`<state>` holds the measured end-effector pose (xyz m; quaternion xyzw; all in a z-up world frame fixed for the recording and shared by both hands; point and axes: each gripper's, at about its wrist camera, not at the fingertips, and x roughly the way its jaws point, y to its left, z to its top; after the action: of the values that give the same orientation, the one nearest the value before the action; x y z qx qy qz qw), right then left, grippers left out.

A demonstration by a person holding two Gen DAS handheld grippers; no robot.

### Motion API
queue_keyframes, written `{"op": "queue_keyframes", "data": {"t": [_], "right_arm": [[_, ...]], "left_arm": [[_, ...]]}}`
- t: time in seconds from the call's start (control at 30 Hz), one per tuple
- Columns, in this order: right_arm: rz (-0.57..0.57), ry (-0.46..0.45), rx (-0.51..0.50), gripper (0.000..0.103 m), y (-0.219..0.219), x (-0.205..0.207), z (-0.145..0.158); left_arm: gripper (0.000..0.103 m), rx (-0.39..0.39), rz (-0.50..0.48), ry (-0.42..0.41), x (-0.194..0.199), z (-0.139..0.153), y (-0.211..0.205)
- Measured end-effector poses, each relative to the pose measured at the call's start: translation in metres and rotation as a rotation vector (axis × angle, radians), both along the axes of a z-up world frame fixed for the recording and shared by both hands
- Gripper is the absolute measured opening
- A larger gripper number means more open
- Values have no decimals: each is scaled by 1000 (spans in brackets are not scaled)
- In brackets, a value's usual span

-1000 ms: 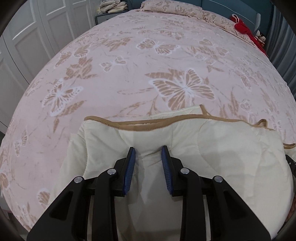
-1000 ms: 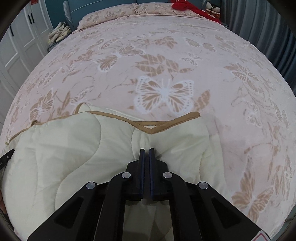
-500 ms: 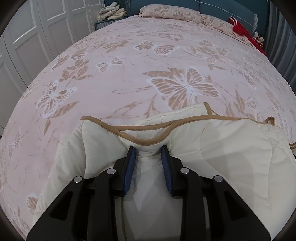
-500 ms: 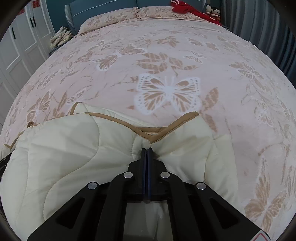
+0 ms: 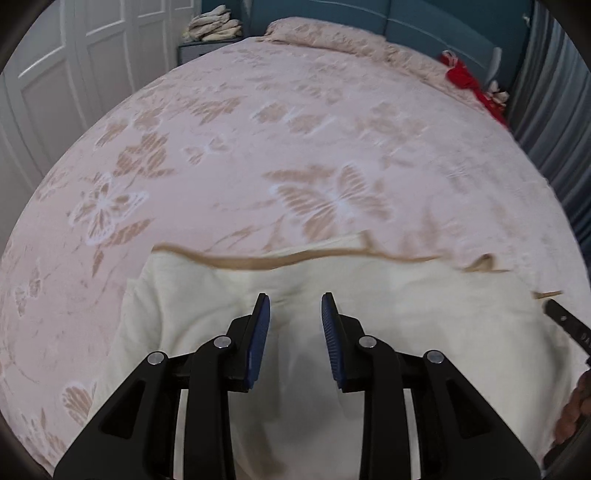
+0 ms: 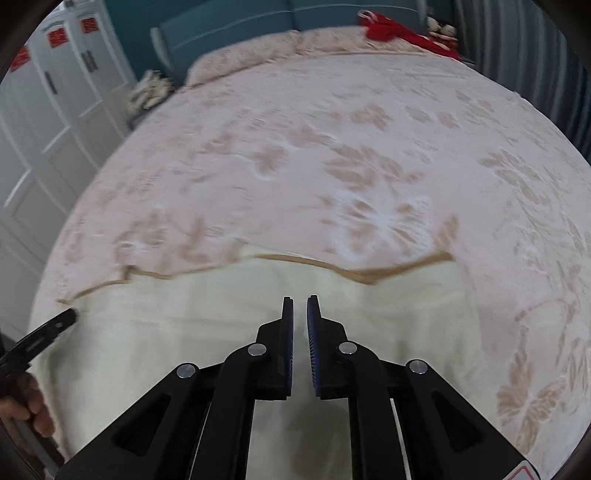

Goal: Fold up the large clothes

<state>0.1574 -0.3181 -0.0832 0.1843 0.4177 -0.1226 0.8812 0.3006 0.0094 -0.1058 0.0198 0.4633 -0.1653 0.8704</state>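
A cream quilted cover (image 5: 388, 314) with tan edge binding lies folded on the bed (image 5: 295, 147), filling the lower half of both wrist views; its bound edge runs across mid-frame. The bedspread is pink with a butterfly print.

The left gripper (image 5: 295, 317) sits at lower centre of its view, jaws standing apart. The cream fabric lies beneath and between them, with no visible pinch at the blue pads (image 5: 260, 332); the tool is released. The right gripper (image 6: 300, 314) sits at lower centre of its view with a narrow gap between the jaws, which are opening. No fabric shows in the gap; the cover lies below.

In the right wrist view, the other tool's black tip and a hand (image 6: 33, 402) appear at the lower left edge. White wardrobe doors (image 5: 74, 74) occupy the upper left, a teal headboard (image 5: 406, 26) the top, and a red item (image 5: 465, 79) the upper right. Both views are motion-blurred.
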Motion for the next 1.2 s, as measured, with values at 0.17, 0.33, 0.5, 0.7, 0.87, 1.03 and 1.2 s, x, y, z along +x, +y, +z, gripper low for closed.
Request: {"op": "queue_keyframes", "data": {"t": [0.17, 0.33, 0.5, 0.7, 0.87, 1.03, 1.2], "right_arm": [[127, 50, 12, 10, 46, 40, -2], [158, 115, 7, 11, 59, 64, -28], [153, 147, 32, 8, 58, 69, -51], [142, 134, 45, 3, 57, 72, -68], [124, 106, 45, 4, 58, 61, -48], [159, 61, 73, 12, 83, 21, -17], [194, 91, 93, 12, 110, 3, -18]], "left_arm": [[28, -10, -84, 20, 0, 15, -41], [28, 32, -107, 84, 11, -13, -75], [28, 43, -87, 110, 16, -39, -79], [28, 43, -87, 91, 17, -54, -81], [28, 76, -99, 53, 12, -56, -86], [28, 56, -91, 54, 8, -46, -79], [44, 3, -38, 46, -23, -15, -42]]}}
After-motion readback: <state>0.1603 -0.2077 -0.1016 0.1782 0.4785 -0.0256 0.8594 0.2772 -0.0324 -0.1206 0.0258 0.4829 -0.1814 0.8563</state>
